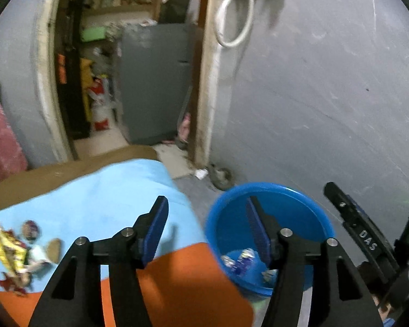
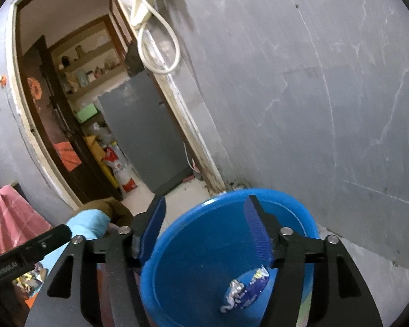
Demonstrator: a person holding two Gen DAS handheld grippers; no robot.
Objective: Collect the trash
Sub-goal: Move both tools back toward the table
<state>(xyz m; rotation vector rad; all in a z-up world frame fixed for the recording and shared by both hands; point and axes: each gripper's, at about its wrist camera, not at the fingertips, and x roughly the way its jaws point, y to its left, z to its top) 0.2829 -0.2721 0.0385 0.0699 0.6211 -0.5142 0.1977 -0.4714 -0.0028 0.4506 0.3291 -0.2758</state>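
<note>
A lived-in home, seen from a bedroom

We see a bed under a light-blue sheet (image 1: 109, 190), scuffed grey walls (image 2: 300, 95), and a doorway (image 2: 21, 109) to a storeroom with cluttered shelves (image 2: 95, 65) and a grey fridge (image 2: 144, 130).

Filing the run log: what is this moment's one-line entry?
left gripper: open | right gripper: open | round blue plastic tub: holds crumpled blue-silver wrapper

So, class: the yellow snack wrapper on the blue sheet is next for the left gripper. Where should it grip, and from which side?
The yellow wrapper lies flat and crumpled among other litter on the blue sheet. Probably best to come from above and pinch a raised, crinkled edge across its narrow width; a flat face offers nothing to bite. The left gripper is open and empty.
</note>
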